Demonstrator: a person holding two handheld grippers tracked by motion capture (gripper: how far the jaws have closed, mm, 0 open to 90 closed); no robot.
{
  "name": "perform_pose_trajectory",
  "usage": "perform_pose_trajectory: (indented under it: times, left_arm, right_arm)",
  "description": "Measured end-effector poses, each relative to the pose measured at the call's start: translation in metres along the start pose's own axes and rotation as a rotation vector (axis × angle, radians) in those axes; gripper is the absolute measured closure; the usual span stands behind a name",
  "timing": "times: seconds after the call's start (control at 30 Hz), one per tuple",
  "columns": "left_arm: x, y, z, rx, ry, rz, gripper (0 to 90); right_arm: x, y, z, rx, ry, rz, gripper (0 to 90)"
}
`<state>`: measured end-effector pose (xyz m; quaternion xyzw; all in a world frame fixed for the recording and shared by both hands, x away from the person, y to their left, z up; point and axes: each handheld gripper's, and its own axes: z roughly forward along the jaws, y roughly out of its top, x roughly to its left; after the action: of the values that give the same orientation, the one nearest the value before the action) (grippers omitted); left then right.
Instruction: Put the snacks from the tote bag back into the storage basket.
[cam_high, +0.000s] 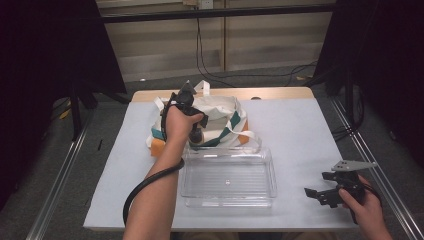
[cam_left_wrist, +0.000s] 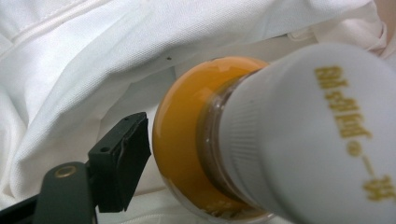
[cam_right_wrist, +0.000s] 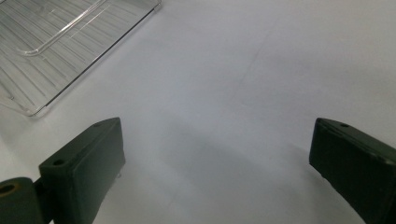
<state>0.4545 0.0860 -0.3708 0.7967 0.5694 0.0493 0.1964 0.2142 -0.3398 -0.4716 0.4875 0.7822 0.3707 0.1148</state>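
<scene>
A white tote bag (cam_high: 220, 107) with teal trim stands at the back of the table. My left gripper (cam_high: 195, 131) reaches down into it from above. In the left gripper view a bottle of orange liquid (cam_left_wrist: 180, 140) with a white ribbed cap (cam_left_wrist: 317, 130) sits between the jaws, with white bag cloth (cam_left_wrist: 93, 60) behind. The one visible pad (cam_left_wrist: 123, 158) lies against the bottle's side; the other jaw is hidden behind the cap. My right gripper (cam_high: 325, 189) rests low at the front right, open, with bare table (cam_right_wrist: 215, 93) between its jaws.
A clear plastic tray (cam_high: 227, 202) lies in front of the bag, and its corner (cam_right_wrist: 56, 51) shows in the right gripper view. Orange blocks (cam_high: 157, 146) peek out beside the bag. A black cable (cam_high: 145, 185) loops from the left gripper.
</scene>
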Motion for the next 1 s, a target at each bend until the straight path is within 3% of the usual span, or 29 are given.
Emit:
perform_pose_trajectory:
  times: [0.1,0.27,0.63,1.0]
  left_arm:
    - [-0.0026,0.0013,-0.0004,0.004,0.018,-0.002,24.9]
    - [-0.0045,0.0033,0.0002,0.011,0.015,-0.027,29.0]
    - [-0.0074,0.0047,0.0016,0.013,0.029,-0.051,29.7]
    - [-0.0092,0.0078,-0.0028,0.068,0.037,-0.067,30.5]
  right_arm:
    - [-0.0004,-0.0001,-0.0005,-0.003,-0.001,-0.001,2.9]
    - [-0.0011,-0.0003,-0.0012,-0.003,-0.002,-0.002,2.9]
    - [-0.0013,-0.0005,-0.0023,-0.005,-0.006,0.003,3.0]
    - [-0.0018,-0.0006,-0.0019,-0.002,-0.002,0.004,3.0]
